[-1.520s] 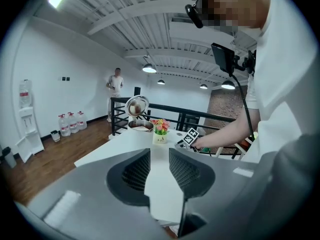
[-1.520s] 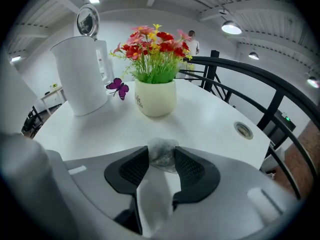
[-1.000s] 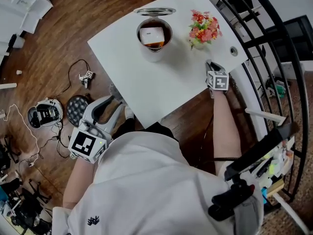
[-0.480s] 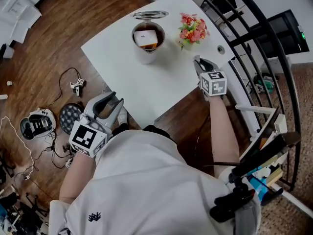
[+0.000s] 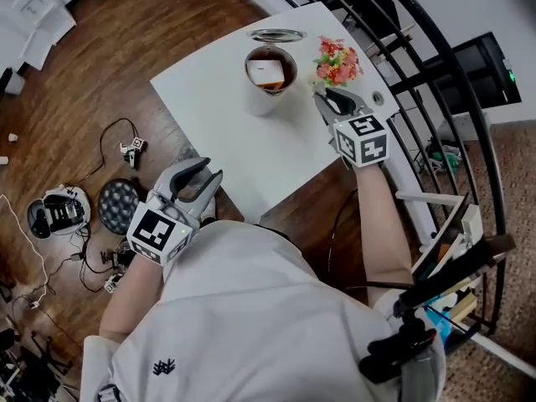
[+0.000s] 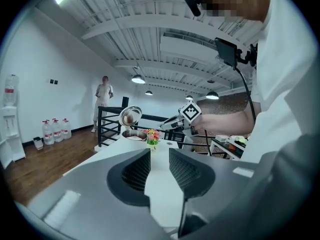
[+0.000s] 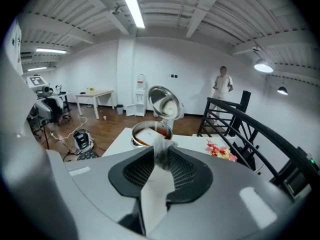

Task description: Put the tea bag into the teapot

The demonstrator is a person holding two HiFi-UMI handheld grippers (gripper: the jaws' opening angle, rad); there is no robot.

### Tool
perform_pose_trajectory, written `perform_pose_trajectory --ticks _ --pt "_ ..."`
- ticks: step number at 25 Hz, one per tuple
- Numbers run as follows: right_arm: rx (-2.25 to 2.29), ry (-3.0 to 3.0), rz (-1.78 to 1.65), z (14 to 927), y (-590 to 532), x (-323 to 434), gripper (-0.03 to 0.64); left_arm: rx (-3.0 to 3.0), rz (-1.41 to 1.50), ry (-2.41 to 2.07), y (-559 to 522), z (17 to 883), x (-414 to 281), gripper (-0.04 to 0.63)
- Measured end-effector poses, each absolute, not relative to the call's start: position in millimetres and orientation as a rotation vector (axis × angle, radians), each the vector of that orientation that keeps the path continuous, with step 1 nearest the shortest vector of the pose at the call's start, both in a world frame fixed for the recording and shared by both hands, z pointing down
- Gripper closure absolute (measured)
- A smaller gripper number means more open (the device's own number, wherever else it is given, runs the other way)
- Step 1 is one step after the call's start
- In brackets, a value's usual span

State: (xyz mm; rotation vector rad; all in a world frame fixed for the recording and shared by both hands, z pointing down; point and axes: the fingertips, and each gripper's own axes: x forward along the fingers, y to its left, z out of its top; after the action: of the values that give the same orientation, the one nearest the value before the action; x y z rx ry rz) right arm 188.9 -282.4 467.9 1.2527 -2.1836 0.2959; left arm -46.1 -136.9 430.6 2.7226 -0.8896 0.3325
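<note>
Right gripper pinches a tea bag tight, hovering at 4 o'clock from the open teapot, with flowers at the pot's 3 o'clock. Left gripper hangs spread and empty off the table. Likely risks: the swing clips the flowers, or an early release drops the bag outside the rim.

Shiny metal teapot, matt wht table
</note>
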Motion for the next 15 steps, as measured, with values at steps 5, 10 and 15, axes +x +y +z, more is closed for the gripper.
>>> perform_pose_trajectory --ticks 5,10,15 --pt "1.176 -2.218 0.241 455 -300 148 0.534 2.717 0.325 -0.948 -133 431 -67 0.488" --pt "1.113 -2.223 0.213 458 -321 115 0.534 2.679 0.318 -1.018 -128 433 -96 0.488" --pt "1.079 -2.205 0.211 470 -340 95 0.534 2.646 0.318 -1.074 -122 436 -120 0.488"
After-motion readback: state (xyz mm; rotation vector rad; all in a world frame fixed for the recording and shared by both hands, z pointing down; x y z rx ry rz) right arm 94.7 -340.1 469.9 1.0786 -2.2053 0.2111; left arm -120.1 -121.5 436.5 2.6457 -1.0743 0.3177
